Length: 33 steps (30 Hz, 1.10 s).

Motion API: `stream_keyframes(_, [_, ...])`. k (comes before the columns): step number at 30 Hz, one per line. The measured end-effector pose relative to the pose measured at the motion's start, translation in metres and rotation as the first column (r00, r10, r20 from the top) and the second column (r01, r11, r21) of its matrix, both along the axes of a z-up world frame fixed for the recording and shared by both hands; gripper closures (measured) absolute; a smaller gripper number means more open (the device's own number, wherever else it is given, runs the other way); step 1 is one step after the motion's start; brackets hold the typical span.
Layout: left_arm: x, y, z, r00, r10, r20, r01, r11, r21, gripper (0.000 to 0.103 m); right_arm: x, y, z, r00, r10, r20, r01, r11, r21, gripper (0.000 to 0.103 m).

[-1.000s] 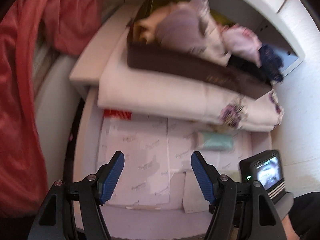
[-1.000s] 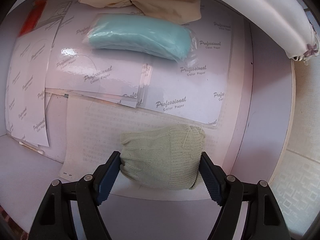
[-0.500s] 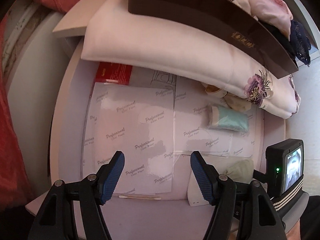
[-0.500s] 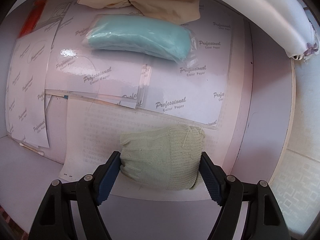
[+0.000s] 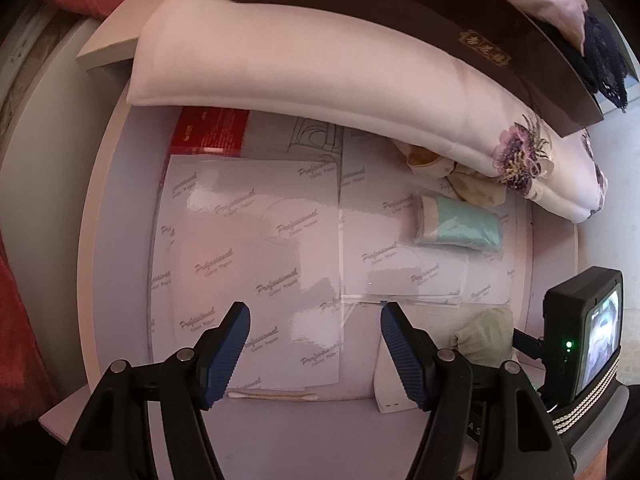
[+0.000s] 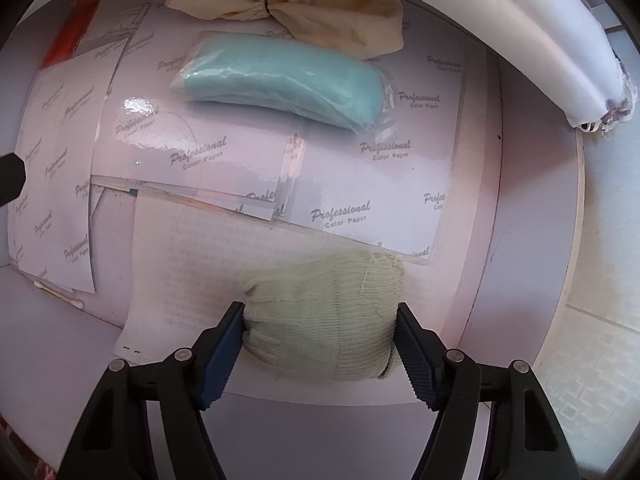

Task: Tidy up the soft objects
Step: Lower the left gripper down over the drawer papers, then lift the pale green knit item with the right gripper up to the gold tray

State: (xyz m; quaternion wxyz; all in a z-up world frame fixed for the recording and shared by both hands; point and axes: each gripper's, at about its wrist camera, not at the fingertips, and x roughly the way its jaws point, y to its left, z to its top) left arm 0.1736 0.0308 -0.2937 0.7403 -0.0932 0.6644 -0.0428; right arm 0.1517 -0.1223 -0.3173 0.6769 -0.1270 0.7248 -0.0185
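Note:
A pale green knitted bundle (image 6: pixel 324 308) lies on a printed sheet at the desk's near right. My right gripper (image 6: pixel 320 328) straddles it, pointing down; its jaws are closing and both blue pads press its sides. The bundle (image 5: pixel 486 332) also shows low right in the left wrist view. Beyond it lie a teal soft pack in clear wrap (image 6: pixel 280 80) and a beige tied cloth (image 6: pixel 304 12). My left gripper (image 5: pixel 315 328) hangs open over glossy paper sheets (image 5: pixel 248 248), nothing between its fingers.
A long white pillow with purple flowers (image 5: pixel 320 64) lies across the back, with a dark brown box (image 5: pixel 400 12) of clothes on it. A red packet (image 5: pixel 212 132) and a cotton swab (image 5: pixel 272 396) lie on the white desk (image 5: pixel 280 432). Red fabric (image 5: pixel 16 320) hangs at left.
The left gripper has sunk and tipped down toward the paper sheets, so the box slid out of the top of its view. The right gripper's pads have drawn in slightly on the green bundle.

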Motion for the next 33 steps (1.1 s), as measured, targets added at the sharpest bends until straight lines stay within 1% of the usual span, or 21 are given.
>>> stream_keyframes(5, [-0.001,0.004,-0.005,1.0,0.016,-0.017,-0.015,1.0,0.01,0.034,-0.002,0.001,-0.001,1.0,0.011,0.001,-0.011,1.0,-0.005,0.031])
stream_keyframes(10, [-0.005,0.002,-0.01,0.999,-0.013,-0.032,0.014,0.999,0.039,0.034,-0.004,0.003,0.0,1.0,0.024,-0.006,-0.024,1.0,-0.009,0.031])
stream_keyframes(15, [-0.01,0.002,-0.015,0.999,-0.025,-0.047,0.027,0.998,0.048,0.034,-0.005,0.003,0.002,1.0,0.019,-0.004,-0.019,1.0,-0.009,0.031])
stream_keyframes(18, [-0.012,0.003,-0.018,0.998,-0.025,-0.058,0.028,0.998,0.059,0.034,-0.005,0.002,0.009,1.0,0.008,0.011,-0.008,1.0,0.001,0.033])
stream_keyframes(21, [-0.013,0.005,-0.021,0.998,-0.014,-0.068,0.018,0.998,0.058,0.034,-0.003,-0.003,0.02,0.999,-0.022,0.037,0.02,0.999,0.034,0.034])
stream_keyframes(25, [-0.014,0.002,-0.019,0.998,-0.024,-0.06,0.028,0.998,0.056,0.034,0.002,-0.007,0.046,0.993,-0.059,0.098,0.05,0.994,0.094,0.034])
stream_keyframes(28, [-0.014,0.0,-0.018,0.998,-0.036,-0.056,0.039,0.998,0.055,0.034,0.005,-0.011,0.068,0.985,-0.102,0.139,0.077,0.982,0.17,0.034])
stream_keyframes(33, [-0.013,0.0,-0.016,0.998,-0.036,-0.058,0.039,0.998,0.049,0.034,0.007,-0.019,0.092,0.97,-0.16,0.184,0.111,0.962,0.248,0.034])
